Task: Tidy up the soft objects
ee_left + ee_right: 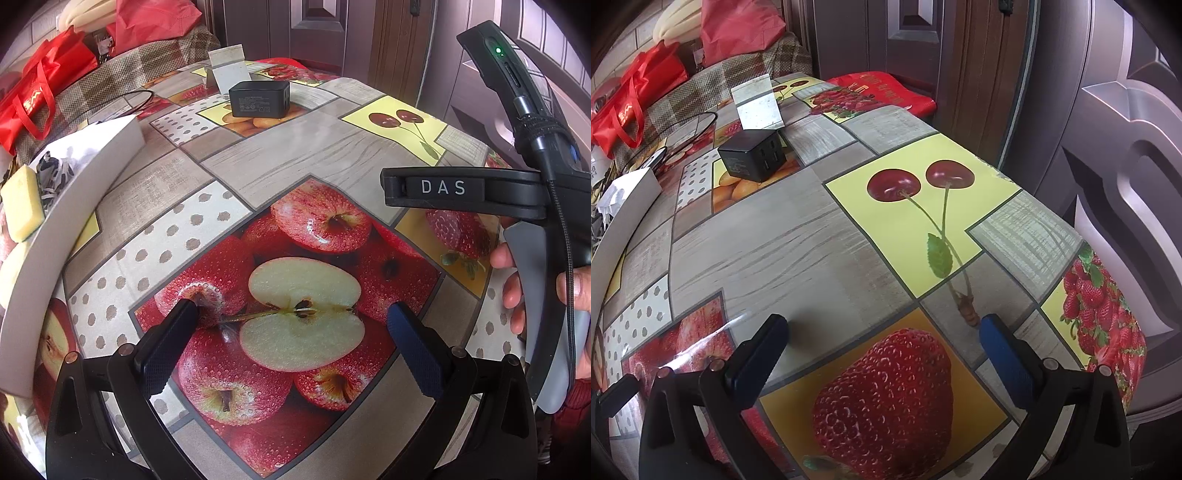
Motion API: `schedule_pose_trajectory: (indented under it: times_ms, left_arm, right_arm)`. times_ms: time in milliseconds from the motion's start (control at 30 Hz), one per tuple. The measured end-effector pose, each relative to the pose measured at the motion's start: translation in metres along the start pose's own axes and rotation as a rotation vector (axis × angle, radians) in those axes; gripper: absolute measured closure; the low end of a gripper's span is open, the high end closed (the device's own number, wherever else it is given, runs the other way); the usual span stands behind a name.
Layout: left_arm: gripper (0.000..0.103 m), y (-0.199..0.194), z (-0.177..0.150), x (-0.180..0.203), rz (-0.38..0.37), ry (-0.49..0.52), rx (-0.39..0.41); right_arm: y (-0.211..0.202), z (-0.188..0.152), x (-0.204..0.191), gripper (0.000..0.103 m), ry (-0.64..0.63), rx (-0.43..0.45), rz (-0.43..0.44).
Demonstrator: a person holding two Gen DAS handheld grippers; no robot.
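A white box [77, 206] runs along the left of the table; inside it lie a yellow sponge [24, 203] and a black-and-white patterned soft item [55, 173]. The same white box [624, 206] shows at the left edge of the right wrist view. My left gripper [291, 314] hovers open over the apple print, nothing between its fingers, the box to its left. My right gripper [884, 326] stands open and empty over the strawberry print. The right gripper's body [498, 192], held by a hand [517, 291], appears at the right of the left wrist view.
The fruit-print tablecloth [295, 147] covers the table. A black charger block [258, 98] and a small upright mirror [231, 70] stand at the back, with a black cable [122, 101] to their left. Red bags [44, 85] lie on a checked seat behind. A door [1108, 110] is close on the right.
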State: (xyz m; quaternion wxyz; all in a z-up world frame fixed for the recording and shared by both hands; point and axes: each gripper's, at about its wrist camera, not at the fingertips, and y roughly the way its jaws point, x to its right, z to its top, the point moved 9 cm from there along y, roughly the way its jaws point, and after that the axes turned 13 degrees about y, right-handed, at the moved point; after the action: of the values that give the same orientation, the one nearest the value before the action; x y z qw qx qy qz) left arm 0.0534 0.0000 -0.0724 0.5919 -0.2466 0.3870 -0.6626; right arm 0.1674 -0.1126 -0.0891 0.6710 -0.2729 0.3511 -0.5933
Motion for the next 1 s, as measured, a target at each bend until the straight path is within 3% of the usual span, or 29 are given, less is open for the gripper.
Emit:
schedule_pose_trajectory:
  times_ms: [1000]
  left_arm:
    - [0.001,-0.0009,-0.0018,-0.0031,0.000,0.000,0.000]
  right_arm:
    - [0.0012,-0.0005,-0.0039,0.000,-0.012,-0.004,0.005]
